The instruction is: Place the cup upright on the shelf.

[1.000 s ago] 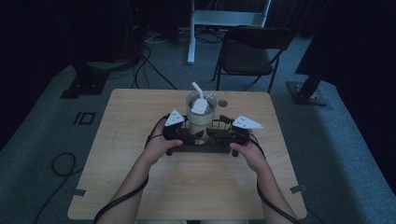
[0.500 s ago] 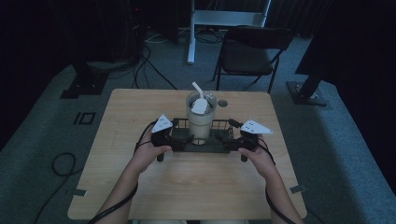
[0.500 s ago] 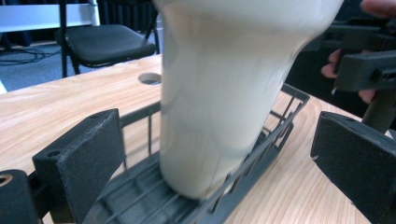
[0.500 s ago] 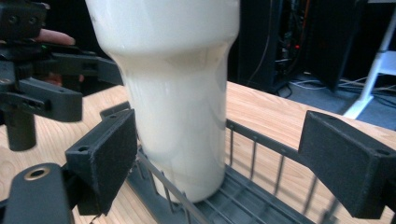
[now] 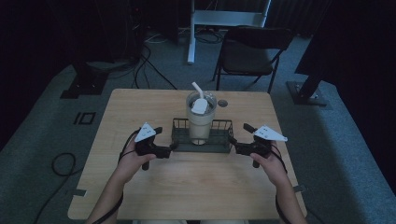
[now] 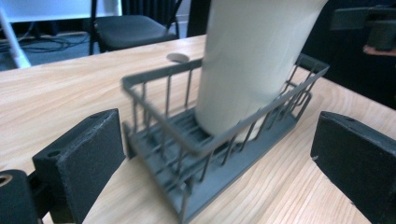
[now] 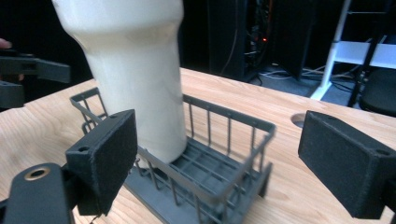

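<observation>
Wire basket (image 5: 202,140): table (image 5: 187,186) centre, long axis 9-to-3, holding cup (image 5: 200,119).
Left gripper (image 5: 169,148): fingers wide, basket's 9 o'clock end.
Right gripper (image 5: 235,146): fingers wide, 3 o'clock end, equally near.

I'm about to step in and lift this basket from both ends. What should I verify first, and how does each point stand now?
1. Left gripper open: ok, jaws spread wide in the left gripper view.
2. Right gripper open: ok.
3. Each gripper at one end of the wire basket: ok, neither touching it.
4. Tumbler upright inside basket: ok.
5. Tumbler's lid and straw secure: cannot tell.
6. Basket flat on the wooden table: ok.
</observation>
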The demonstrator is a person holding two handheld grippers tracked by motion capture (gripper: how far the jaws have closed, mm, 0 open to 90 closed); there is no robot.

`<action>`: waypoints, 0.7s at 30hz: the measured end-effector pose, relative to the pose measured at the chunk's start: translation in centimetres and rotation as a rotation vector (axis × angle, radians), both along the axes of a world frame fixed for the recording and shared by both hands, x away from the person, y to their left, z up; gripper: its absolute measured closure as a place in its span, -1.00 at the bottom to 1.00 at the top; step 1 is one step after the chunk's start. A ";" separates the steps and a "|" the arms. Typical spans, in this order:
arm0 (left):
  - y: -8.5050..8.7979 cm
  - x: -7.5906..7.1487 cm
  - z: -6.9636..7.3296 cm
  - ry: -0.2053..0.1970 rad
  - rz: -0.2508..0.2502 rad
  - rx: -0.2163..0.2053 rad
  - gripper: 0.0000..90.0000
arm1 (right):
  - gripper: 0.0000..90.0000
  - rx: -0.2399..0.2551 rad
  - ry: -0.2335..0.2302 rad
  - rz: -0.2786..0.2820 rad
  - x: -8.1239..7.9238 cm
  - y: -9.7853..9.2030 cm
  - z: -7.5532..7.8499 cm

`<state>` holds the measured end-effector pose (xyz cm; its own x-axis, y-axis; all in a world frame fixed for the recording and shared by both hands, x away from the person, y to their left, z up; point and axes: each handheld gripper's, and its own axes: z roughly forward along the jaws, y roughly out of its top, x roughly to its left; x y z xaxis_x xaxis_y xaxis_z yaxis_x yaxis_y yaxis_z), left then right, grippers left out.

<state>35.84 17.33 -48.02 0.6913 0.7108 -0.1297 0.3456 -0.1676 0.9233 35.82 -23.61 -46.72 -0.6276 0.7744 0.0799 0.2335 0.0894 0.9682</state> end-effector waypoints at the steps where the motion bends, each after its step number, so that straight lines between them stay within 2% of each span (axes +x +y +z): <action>1: 0.3 -0.2 -0.2 0.002 0.006 0.004 -0.94 | -0.74 -0.005 -0.001 -0.008 -0.1 -0.2 -0.1; 10: 2.5 -1.1 -1.2 0.016 0.057 0.011 -0.94 | -0.74 -0.013 0.023 -0.080 -1.0 -2.3 -1.2; 14: 4.0 -1.5 -1.7 0.029 0.096 0.015 -0.94 | -0.73 -0.031 0.035 -0.129 -1.7 -3.5 -1.9; 16: 4.0 -1.5 -1.7 0.029 0.096 0.015 -0.94 | -0.73 -0.033 0.040 -0.142 -1.8 -3.7 -2.0; 17: 4.9 -1.8 -2.0 0.042 0.127 0.028 -0.94 | -0.73 -0.045 0.050 -0.165 -2.1 -4.3 -2.3; 21: 6.1 -2.4 -2.5 0.048 0.156 0.068 -0.93 | -0.73 -0.055 0.067 -0.190 -2.5 -5.1 -2.7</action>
